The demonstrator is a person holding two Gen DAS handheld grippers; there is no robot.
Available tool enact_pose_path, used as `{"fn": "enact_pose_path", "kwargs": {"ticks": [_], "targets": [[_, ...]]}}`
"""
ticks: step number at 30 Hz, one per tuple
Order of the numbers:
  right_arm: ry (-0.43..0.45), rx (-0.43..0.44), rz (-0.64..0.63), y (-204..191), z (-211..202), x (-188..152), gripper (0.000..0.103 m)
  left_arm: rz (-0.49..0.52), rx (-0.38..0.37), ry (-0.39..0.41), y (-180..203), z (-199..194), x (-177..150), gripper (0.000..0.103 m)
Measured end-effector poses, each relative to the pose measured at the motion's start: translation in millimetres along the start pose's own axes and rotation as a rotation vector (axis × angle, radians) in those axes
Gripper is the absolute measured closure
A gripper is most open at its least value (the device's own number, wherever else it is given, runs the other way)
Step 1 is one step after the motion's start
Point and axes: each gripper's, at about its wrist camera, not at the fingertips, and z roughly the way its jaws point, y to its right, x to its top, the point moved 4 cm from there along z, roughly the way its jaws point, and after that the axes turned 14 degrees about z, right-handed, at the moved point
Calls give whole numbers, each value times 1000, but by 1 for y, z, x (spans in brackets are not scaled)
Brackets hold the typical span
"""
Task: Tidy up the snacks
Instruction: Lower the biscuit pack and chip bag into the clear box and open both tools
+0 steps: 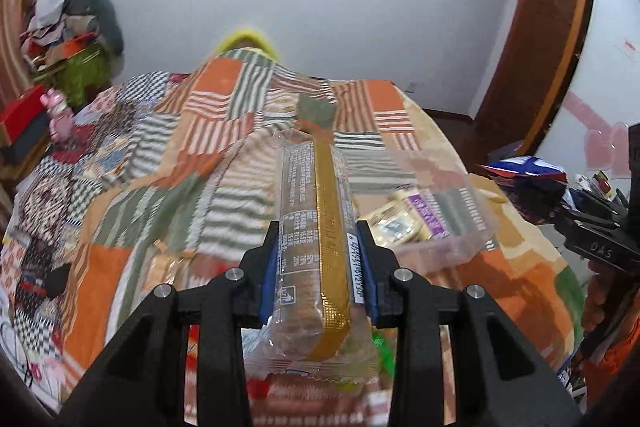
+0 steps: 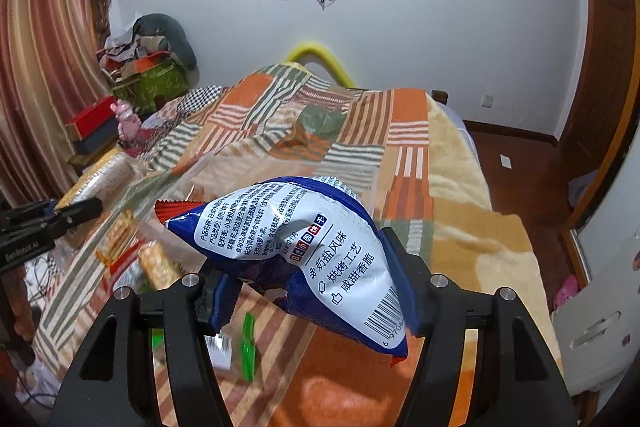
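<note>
My left gripper (image 1: pixel 318 263) is shut on a clear-wrapped biscuit packet with a gold strip (image 1: pixel 320 227), held up above the bed. A clear plastic box (image 1: pixel 436 211) with small cream and purple snack packs lies on the quilt just right of it. My right gripper (image 2: pixel 308 279) is shut on a blue and white snack bag (image 2: pixel 312 247), also held above the bed. The bag and right gripper show at the right edge of the left wrist view (image 1: pixel 524 175). The left gripper shows at the left of the right wrist view (image 2: pixel 48 215).
A patchwork quilt (image 2: pixel 360 131) covers the bed. More snack packs (image 2: pixel 156 263) and a green wrapper (image 2: pixel 248 347) lie on it below the right gripper. A red box (image 2: pixel 94 121), a pink toy (image 2: pixel 128 125) and clutter stand at the far left. Wooden floor lies right of the bed.
</note>
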Motion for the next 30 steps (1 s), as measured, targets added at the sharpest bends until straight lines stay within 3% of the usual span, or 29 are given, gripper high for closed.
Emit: {"fn": "enact_pose_path", "kwargs": {"ticks": [15, 25, 30], "targets": [[-59, -11, 3, -9, 62, 13, 43, 52, -89, -65, 34, 87, 32, 69], [-120, -59, -57, -12, 101, 15, 42, 75, -94, -121, 38, 129, 41, 68], [-161, -43, -40, -6, 108, 15, 39, 92, -70, -117, 39, 132, 41, 68]]}}
